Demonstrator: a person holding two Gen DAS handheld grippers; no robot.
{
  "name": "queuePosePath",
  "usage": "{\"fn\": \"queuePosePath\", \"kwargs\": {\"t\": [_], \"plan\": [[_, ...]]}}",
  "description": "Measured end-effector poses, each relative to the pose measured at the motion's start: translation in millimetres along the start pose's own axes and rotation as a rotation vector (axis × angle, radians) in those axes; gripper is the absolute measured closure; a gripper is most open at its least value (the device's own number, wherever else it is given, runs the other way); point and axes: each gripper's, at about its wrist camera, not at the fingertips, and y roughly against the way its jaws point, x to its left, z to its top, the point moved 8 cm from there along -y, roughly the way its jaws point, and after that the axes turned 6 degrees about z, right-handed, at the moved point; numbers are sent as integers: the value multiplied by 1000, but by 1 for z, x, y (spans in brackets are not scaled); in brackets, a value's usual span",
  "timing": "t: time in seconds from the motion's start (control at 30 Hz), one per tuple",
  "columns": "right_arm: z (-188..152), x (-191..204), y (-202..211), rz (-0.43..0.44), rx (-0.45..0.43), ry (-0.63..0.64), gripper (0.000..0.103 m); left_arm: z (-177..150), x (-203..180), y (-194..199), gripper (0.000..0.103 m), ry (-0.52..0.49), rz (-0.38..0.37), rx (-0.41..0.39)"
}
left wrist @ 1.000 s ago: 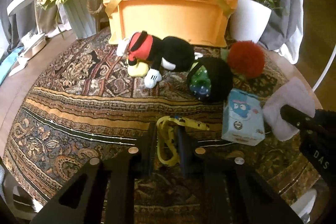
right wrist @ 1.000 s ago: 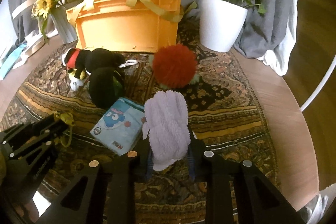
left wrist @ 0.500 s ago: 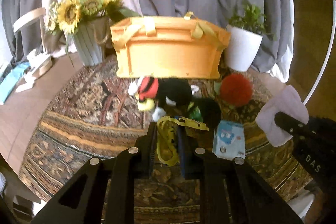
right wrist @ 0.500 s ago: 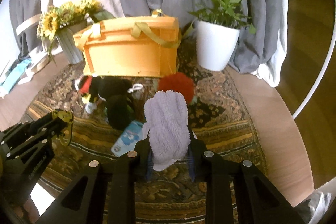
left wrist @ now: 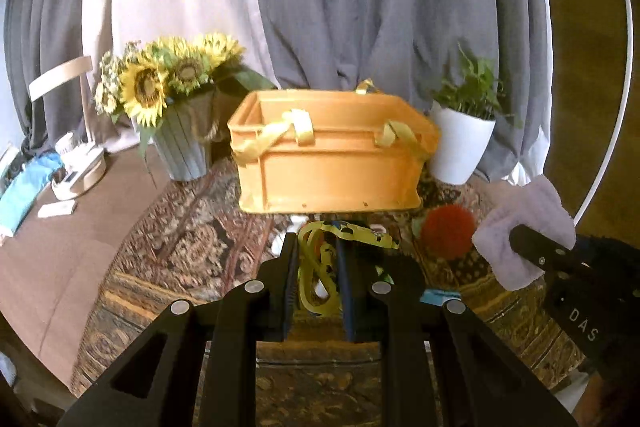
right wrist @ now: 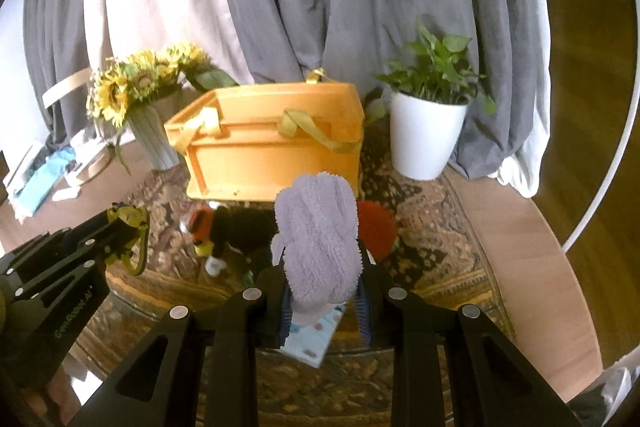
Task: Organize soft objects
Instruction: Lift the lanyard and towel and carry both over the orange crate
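The left tool [left wrist: 318, 269] is closed on a yellow strap [left wrist: 316, 267], a thin looped band with a flat printed tag at its top; the print is too small to read. It hangs between the fingers, raised above the patterned rug [left wrist: 192, 247] that covers the surface.

The right tool [right wrist: 324, 293] is clamped on a lilac mitt [right wrist: 318, 235], fluffy and ribbed, standing upright between the fingers and lifted clear of the rug. In the left view the same mitt [left wrist: 524, 227] shows at the right edge, pinched by a black finger whose body carries the letters "DAS".

Ahead of both tools stands the orange crate [left wrist: 332, 155] with yellow webbing handles, open at the top. On the rug in front of it lie a red pompom [right wrist: 376, 229] and a black plush toy [right wrist: 232, 231] with a red head and white hand. A light blue packet [right wrist: 312, 335] with a cartoon print lies under the right tool. The left tool's body in the right view bears small writing, not legible.

Sunflowers [left wrist: 160, 83] in a ribbed pot stand left of the crate, a potted plant [left wrist: 464, 131] right of it.
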Motion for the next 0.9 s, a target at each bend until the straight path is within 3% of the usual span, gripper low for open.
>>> {"fn": "queuePosePath", "kwargs": {"t": [0.63,0.9], "plan": [[57,51,13,-113,-170,-78,76,70,48,8,83,-80,-103,-149],[87,56,10,-112,-228,-59,76,96,50,7,83,-65,-87,-206]]}}
